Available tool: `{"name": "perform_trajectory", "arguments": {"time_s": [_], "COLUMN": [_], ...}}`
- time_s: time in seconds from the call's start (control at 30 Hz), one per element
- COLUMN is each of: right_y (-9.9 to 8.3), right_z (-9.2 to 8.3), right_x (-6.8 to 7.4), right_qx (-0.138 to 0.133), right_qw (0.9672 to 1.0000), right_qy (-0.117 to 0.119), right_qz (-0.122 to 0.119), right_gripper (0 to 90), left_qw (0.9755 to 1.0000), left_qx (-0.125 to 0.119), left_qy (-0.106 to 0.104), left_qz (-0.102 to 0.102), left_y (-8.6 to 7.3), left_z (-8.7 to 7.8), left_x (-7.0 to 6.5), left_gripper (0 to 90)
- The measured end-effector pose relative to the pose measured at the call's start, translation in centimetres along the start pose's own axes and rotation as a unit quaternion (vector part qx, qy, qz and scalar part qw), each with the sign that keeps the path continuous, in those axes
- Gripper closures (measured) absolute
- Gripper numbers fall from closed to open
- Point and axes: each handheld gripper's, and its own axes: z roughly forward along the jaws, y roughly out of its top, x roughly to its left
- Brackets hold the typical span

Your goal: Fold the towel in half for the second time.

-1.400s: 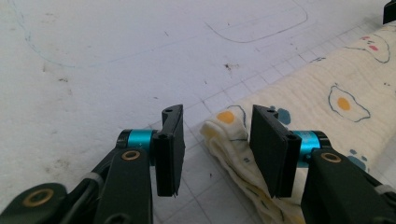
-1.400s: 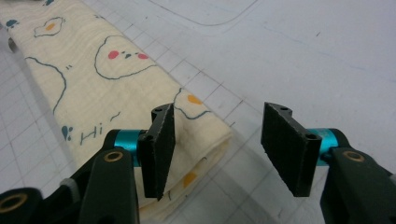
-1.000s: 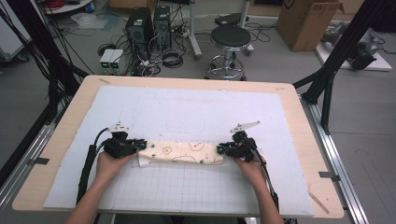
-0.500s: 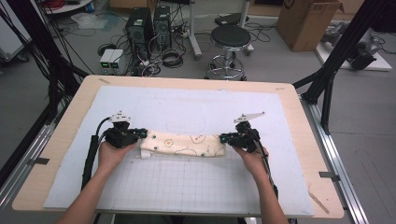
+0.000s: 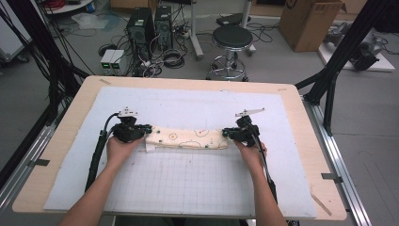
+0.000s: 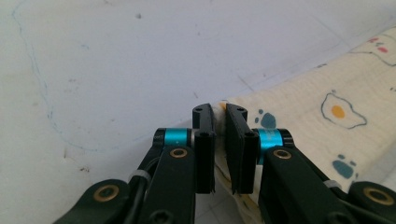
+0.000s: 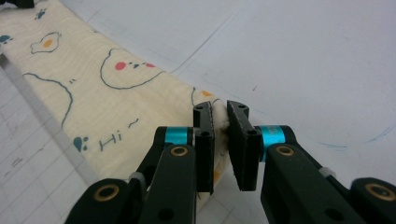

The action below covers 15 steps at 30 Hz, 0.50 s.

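Note:
A cream cloth [image 5: 186, 139] printed with bears, eggs and paw marks lies folded into a long strip across the middle of the white gridded mat [image 5: 197, 183]. My left gripper [image 5: 143, 131] is shut on the strip's left end; in the left gripper view the jaws [image 6: 220, 140] pinch the cloth [image 6: 327, 116] edge between them. My right gripper [image 5: 227, 133] is shut on the right end, and the right gripper view shows its jaws [image 7: 220, 140] clamped on a fold of the cloth [image 7: 102, 98]. Both hands hold the strip stretched between them.
The mat covers a wooden table [image 5: 310, 155]. A thin white label or tag [image 5: 149, 149] pokes out under the strip's left end. Beyond the table stand a stool [image 5: 231, 40], computer towers [image 5: 150, 23] and black frame posts [image 5: 346, 47].
Both grippers, with the cloth strip held between them, have moved away from the person toward the far side of the mat. The grips have not changed.

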Motion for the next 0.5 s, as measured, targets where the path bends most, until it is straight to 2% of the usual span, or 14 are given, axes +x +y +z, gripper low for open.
{"name": "perform_trajectory", "arguments": {"time_s": [0.1, 0.2, 0.4, 0.5], "right_y": [-0.18, -0.34, -0.25, -0.25], "right_z": [0.43, 0.65, 0.42, 0.43], "right_x": [-0.31, -0.45, -0.46, -0.46], "right_qx": [-0.001, 0.004, -0.005, -0.005], "right_qw": [0.9999, 0.9997, 0.9998, 0.9997], "right_qy": [-0.004, -0.002, -0.005, -0.007], "right_qz": [0.010, 0.022, 0.021, 0.021], "right_gripper": [80.9, 79.7, 76.4, 76.0], "left_qw": [0.9999, 0.9999, 0.9999, 0.9999], "left_qx": [0.000, 0.004, 0.008, 0.006], "left_qy": [-0.005, -0.007, -0.005, -0.003], "left_qz": [-0.012, -0.013, -0.012, -0.013], "left_y": [-0.15, -0.17, -0.20, -0.16], "left_z": [0.30, 0.21, 0.09, 0.00], "left_x": [0.15, 0.35, 0.33, 0.33], "left_gripper": [81.2, 80.6, 79.7, 76.3]}}
